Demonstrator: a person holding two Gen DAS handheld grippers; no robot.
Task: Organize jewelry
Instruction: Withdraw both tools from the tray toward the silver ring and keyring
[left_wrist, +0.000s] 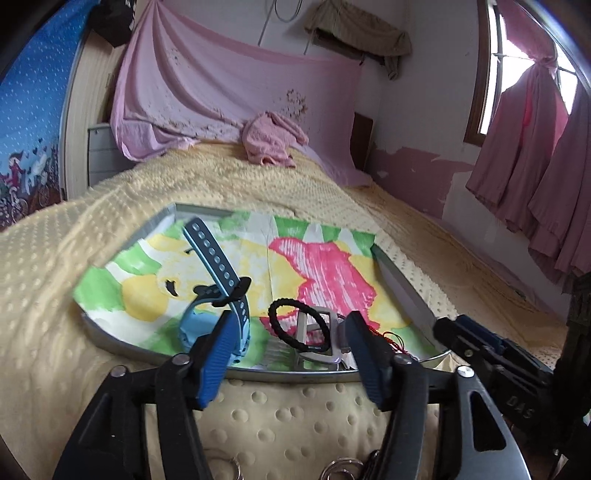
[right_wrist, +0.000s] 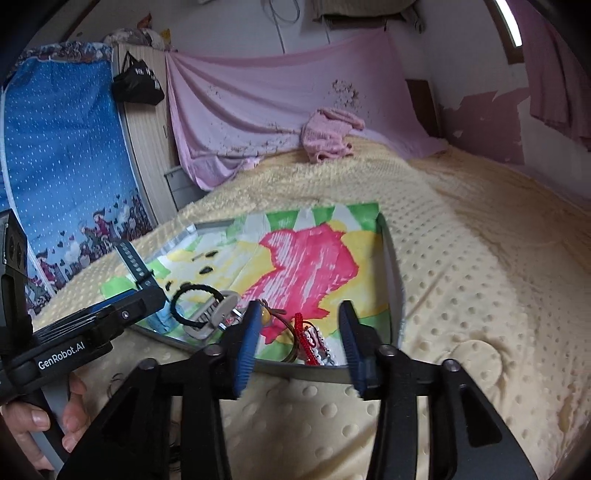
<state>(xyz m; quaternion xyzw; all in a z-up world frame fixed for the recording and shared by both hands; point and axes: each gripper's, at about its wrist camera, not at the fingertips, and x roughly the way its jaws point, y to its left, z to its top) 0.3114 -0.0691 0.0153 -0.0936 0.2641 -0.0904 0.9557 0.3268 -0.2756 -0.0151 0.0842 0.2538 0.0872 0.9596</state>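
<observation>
Tray (left_wrist: 402, 291) on bed (left_wrist: 277, 413) is holding blue watch (left_wrist: 207, 325), black hair tie (left_wrist: 299, 325), red bracelet (right_wrist: 306, 339). Left gripper (left_wrist: 291, 347) and right gripper (right_wrist: 297, 336) are hovering with fingers released, empty. Step: between placements; next calls for choosing another piece.

"GenRobot.AI" on left claw (right_wrist: 144, 306); "DAS" on right claw (left_wrist: 448, 326).
</observation>
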